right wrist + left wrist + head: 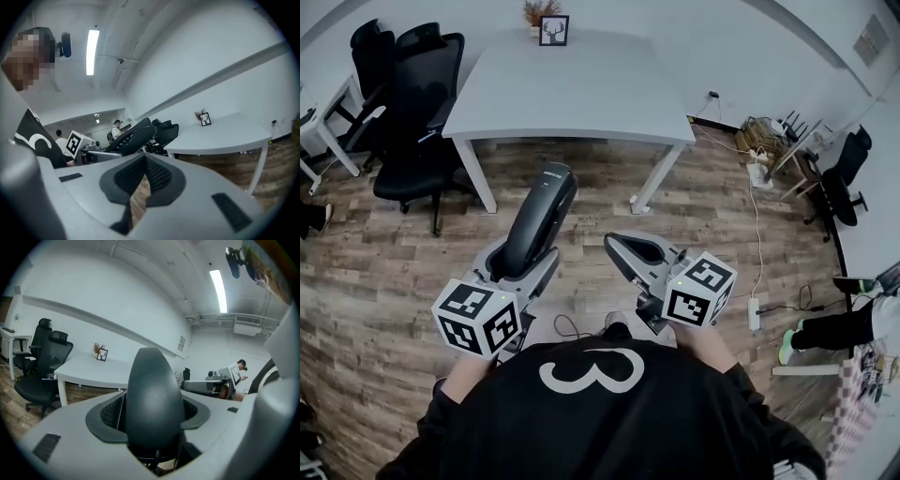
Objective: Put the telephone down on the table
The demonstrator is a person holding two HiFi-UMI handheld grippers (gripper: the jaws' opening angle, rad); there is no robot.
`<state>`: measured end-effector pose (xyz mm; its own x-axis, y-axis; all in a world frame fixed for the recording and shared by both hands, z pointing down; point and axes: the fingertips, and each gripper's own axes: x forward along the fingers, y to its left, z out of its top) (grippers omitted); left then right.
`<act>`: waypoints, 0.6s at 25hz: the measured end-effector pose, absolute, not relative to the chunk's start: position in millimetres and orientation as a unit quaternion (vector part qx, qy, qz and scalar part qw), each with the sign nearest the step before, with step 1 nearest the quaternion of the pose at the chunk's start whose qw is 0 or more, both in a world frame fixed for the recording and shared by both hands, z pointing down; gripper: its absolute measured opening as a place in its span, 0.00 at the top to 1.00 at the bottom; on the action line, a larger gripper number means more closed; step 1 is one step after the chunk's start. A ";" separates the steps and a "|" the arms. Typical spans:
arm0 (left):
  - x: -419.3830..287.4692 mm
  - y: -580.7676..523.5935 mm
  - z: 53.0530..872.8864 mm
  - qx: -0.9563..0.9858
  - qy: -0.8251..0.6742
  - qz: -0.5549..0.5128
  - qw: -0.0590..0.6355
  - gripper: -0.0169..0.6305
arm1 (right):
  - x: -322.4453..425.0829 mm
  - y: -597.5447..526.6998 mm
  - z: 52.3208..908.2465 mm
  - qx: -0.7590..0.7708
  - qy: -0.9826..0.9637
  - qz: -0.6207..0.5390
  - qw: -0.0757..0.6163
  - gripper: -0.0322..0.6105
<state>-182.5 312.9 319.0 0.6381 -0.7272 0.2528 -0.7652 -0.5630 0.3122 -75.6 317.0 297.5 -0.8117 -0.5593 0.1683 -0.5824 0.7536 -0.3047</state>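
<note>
A black telephone handset stands tilted up and away from me, over the wooden floor, short of the white table. My left gripper is shut on its lower end. In the left gripper view the handset fills the gap between the dark pads, and the table lies beyond. My right gripper hovers beside the left one with its jaws shut and nothing between them. The right gripper view shows the handset to its left and the table ahead.
A framed picture and a small plant stand at the table's far edge. Black office chairs crowd the left side. Cables and a power strip lie on the floor at right, near another person's legs.
</note>
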 end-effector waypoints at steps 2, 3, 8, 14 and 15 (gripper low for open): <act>-183.0 315.2 322.0 0.885 -0.416 0.048 0.204 0.53 | -75.9 319.7 300.9 0.313 -0.932 0.178 0.037 0.94; -184.3 316.5 323.0 0.885 -0.414 0.049 0.206 0.53 | -76.4 320.4 303.0 0.318 -0.929 0.182 0.041 0.94; -195.1 314.2 321.2 0.883 -0.419 0.046 0.207 0.53 | -75.3 319.3 309.8 0.343 -0.915 0.208 0.041 0.94; -175.6 307.4 318.6 0.891 -0.405 0.032 0.205 0.53 | -51.7 321.4 307.6 0.358 -0.910 0.203 0.042 0.94; -171.1 305.9 319.0 0.892 -0.402 0.034 0.205 0.53 | -47.7 319.3 308.0 0.359 -0.909 0.207 0.037 0.94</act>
<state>-171.1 305.9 319.0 0.6743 -0.7035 0.2246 -0.7310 -0.5928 0.3379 -47.7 319.3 308.0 -0.7399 -0.6367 0.2169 -0.6678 0.6567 -0.3503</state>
